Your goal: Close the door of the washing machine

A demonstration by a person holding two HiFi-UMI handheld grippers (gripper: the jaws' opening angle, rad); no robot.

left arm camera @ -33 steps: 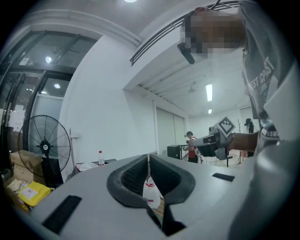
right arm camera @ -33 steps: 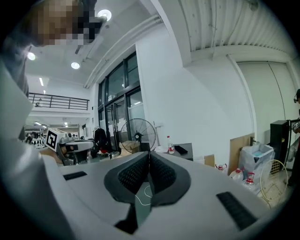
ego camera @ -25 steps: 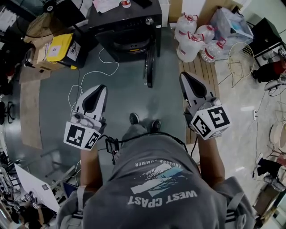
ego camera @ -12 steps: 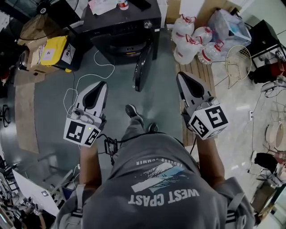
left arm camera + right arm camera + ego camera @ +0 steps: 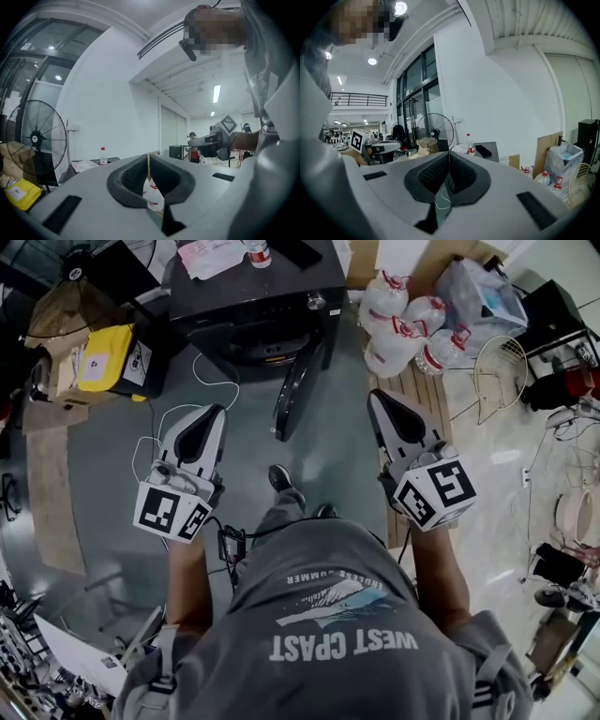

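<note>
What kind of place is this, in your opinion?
Probably a workshop or test hall, not a home. The washing machine stands on an open floor, with large water jugs and cardboard boxes beside it. A standing fan is near tall glass windows.

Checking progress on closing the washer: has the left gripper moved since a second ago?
Yes. The left gripper has advanced toward the washing machine: its tip, earlier level with the open door's outer edge, now lies past it.
</note>
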